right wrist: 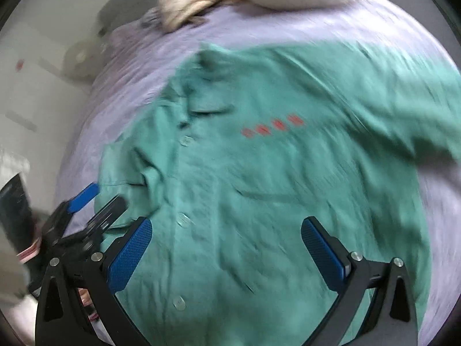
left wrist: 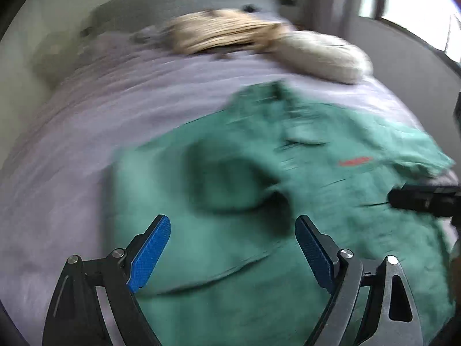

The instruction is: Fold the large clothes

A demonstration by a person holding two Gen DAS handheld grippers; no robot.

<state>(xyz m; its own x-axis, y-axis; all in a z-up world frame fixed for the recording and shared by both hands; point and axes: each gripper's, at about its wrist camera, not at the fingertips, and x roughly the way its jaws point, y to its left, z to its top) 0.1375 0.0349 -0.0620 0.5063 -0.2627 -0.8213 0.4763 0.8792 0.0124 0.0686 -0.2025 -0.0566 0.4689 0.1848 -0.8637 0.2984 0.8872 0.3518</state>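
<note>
Below both tongs lies a green shirt (right wrist: 259, 173), spread front-up on a bed (left wrist: 72, 144) with a lilac cover. The left tongs (left wrist: 233, 248) stand spread wide, nothing between the pads. The right tongs (right wrist: 227, 250) are likewise spread and empty; both hover above the cloth, not visibly touching it.

**Position of the work.** The shirt's long axis runs away from the tongs: hem nearest, collar farthest, button placket (right wrist: 183, 219) running between them. Red chest marks (right wrist: 273, 125) lie ahead of the right tongs. One side of the shirt appears already turned inward, forming a raised fold (left wrist: 230, 178) directly ahead of the left tongs. The other sleeve (right wrist: 403, 109) extends outward, ahead and to the right of the right tongs.

**Nearer arm.** The right tongs are judged nearer to the outstretched sleeve; the left tongs sit at the folded edge, close beside the right tongs.

**Edges and clearance.**
- Left of the left tongs: open bed cover, free for laying cloth.
- Beyond the collar: a beige pile (left wrist: 230, 31) and a pale pillow (left wrist: 322, 54), well apart from the shirt.
- Right of the sleeve: the bed edge is near; room there is limited.

Both views are motion-blurred; fine creases cannot be read.
</note>
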